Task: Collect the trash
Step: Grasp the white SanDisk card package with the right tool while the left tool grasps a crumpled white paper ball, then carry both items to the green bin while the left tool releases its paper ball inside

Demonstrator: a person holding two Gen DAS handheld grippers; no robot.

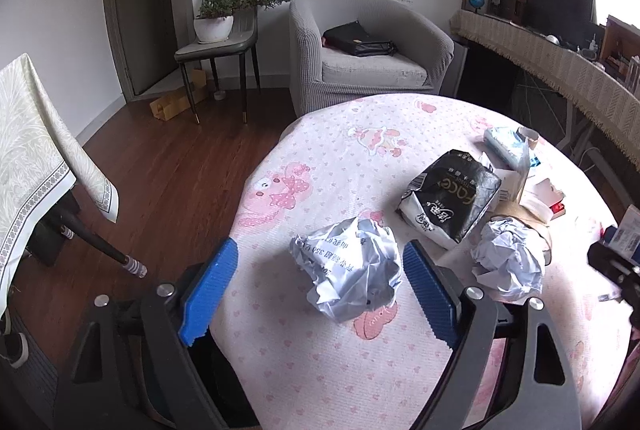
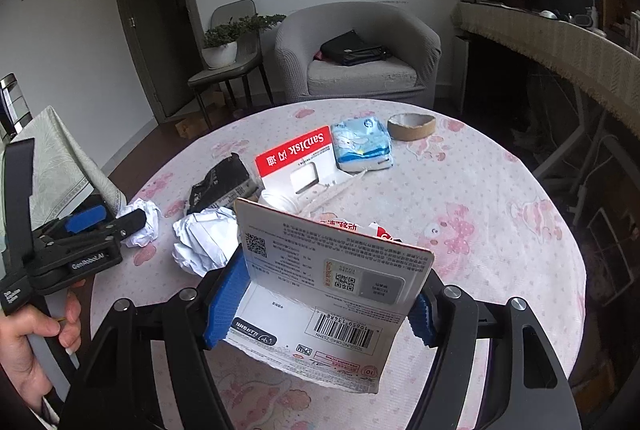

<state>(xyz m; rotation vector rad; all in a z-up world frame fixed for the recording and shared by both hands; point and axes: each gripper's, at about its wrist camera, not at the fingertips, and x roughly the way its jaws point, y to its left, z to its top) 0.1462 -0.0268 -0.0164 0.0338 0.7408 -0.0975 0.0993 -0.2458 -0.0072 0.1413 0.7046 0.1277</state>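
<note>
A crumpled grey-white paper ball (image 1: 348, 270) lies on the round table's pink-print cloth (image 1: 320, 158). My left gripper (image 1: 320, 244) stands open around it, blue pads on either side; the right pad is close to the paper, the left pad apart. A second paper ball (image 1: 508, 262) and a black tissue pack (image 1: 452, 194) lie to the right. My right gripper (image 2: 328, 290) is shut on a folded white card package (image 2: 332, 270) with a barcode, held above the table. From the right wrist view the left gripper (image 2: 120, 226) shows at the table's left edge, a hand under it.
A red SanDisk card (image 2: 296, 158), a blue tissue pack (image 2: 362, 144) and a tape roll (image 2: 412, 126) lie farther back. Beyond the table stand a grey armchair (image 1: 368, 50) and a chair with a potted plant (image 1: 216, 22). A long cloth-covered shelf (image 1: 560, 62) runs along the right.
</note>
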